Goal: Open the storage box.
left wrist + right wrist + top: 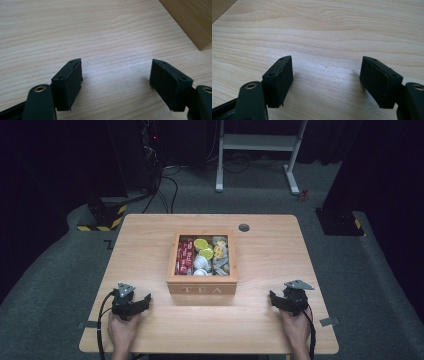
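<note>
Both claws rest on the counter point(150, 240) at your near edge, each with its jaws apart and nothing between them.

High view: your left claw point(145, 301) sits near the front left corner of the tea box point(202, 289), pointing toward it but clear of it. Your right claw point(272, 297) sits farther off at the box's right, likewise pointing inward and not touching. The box stands at mid-counter, open at the top, with "TEA" lettered on its front wall. Its compartments hold red sachets point(184, 255) at the left, yellow and white pods point(202, 254) in the middle, and grey packets point(220, 255) at the right. No item lies outside the box on the counter.

Left gripper view: the left claw point(116, 72) shows both black pads spread wide over bare wood grain. A corner of the tea box point(192, 22) appears at the upper right, well ahead of the pads and apart from them.

Right gripper view: the right claw point(327, 72) shows the same spread, again over bare counter. A sliver of the box wall point(219, 7) shows at the upper left, well apart.

Progress assessment: judge the work as not yet begun. Neither claw contacts the box or its contents. All handling of the box remains to be done, beginning with an approach by one or both claws.
</note>
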